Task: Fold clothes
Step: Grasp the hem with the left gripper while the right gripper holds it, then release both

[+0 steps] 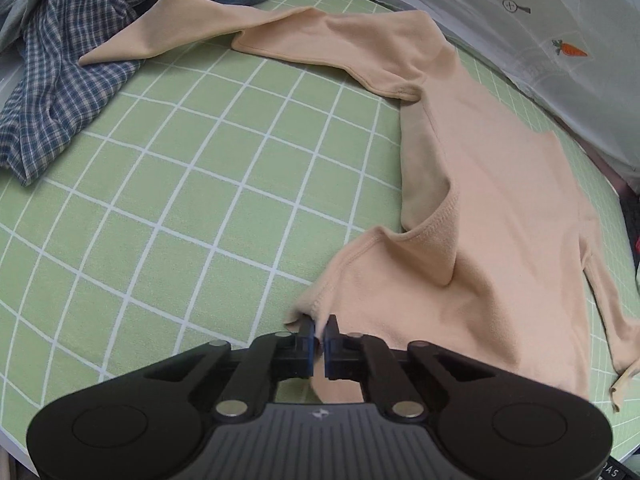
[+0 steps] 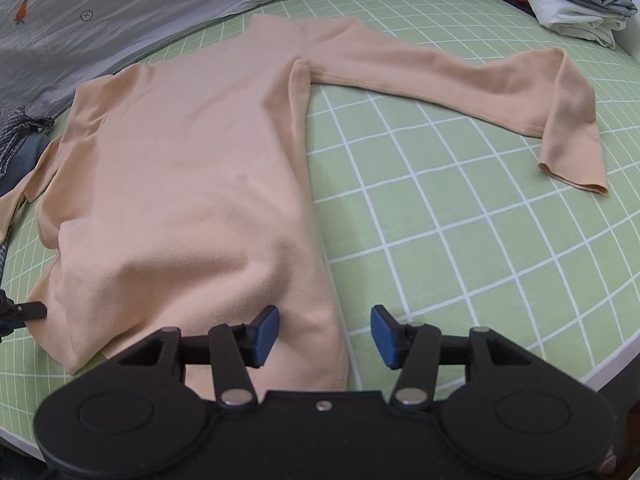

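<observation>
- My left gripper (image 1: 319,330): pinched narrow on the hem corner of the peach shirt (image 1: 480,208).
- My right gripper (image 2: 324,334): spread wide, straddling the shirt's other hem corner.
- Shirt: flat on the green checked sheet (image 2: 460,220), plaid garment (image 1: 60,80) beyond its sleeve.

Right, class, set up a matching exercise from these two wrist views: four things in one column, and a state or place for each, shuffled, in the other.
Things:
1. left tongs
2. right tongs
3. blue checked shirt
4. stack of grey and white folded laundry

States:
A. folded, at the far corner of the bed
B. shut on the peach long-sleeved top
C. crumpled in a heap
D. open at the top's hem

Pairs: 1-B, 2-D, 3-C, 4-A
</observation>
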Demonstrator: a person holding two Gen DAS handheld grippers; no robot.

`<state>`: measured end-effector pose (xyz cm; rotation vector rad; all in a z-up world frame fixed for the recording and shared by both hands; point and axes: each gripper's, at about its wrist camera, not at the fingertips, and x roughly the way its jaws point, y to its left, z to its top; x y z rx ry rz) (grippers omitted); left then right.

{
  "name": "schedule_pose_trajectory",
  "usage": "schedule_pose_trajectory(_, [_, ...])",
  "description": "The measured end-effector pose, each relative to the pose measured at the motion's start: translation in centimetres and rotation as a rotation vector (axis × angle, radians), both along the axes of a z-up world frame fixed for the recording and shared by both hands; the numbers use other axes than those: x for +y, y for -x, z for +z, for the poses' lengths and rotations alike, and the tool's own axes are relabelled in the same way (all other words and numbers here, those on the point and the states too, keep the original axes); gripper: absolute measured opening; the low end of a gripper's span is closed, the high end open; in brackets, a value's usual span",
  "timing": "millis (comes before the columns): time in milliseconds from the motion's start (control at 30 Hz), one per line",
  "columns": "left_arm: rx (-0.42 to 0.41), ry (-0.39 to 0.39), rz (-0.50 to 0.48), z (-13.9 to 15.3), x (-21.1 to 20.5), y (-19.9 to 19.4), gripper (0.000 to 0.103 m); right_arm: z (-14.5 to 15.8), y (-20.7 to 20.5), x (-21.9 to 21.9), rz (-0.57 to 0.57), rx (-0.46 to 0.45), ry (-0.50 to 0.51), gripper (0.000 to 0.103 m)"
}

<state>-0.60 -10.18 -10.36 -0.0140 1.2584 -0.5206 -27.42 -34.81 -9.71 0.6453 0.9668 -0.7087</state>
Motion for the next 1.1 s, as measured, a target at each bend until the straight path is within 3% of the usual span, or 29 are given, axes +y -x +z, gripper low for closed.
schedule_pose_trajectory(133, [-0.023,0.021,0.059,1.2,2.2,0.9,0.003,0.1,-0.5,0.3,0.059,-0.002,0.01,0.006])
schedule_pose_trajectory(333, [-0.026,0.02,0.127,2.8,6.0,3.3,0.003,1.0,0.5,-0.5,0.053,-0.034,0.01,0.005])
schedule_pose_trajectory(500, [0.007,-0.014,0.154,2.0,6.9,5.5,0.003,0.7,1.6,-1.5,0.052,-0.041,-0.026,0.005])
schedule_pose_trajectory(667, [0.014,-0.046,0.151,1.6,6.2,6.2,0.003,0.6,1.7,-1.5,0.096,-0.033,-0.029,0.005])
schedule_pose_trajectory(833, [0.027,-0.058,0.135,1.5,4.9,7.2,0.003,0.7,1.4,-1.6,0.156,0.037,0.055,0.005])
schedule_pose_trajectory(1100, [0.035,-0.071,0.104,1.3,2.4,10.1,0.003,0.5,3.1,-4.2,0.148,0.075,0.083,0.005])
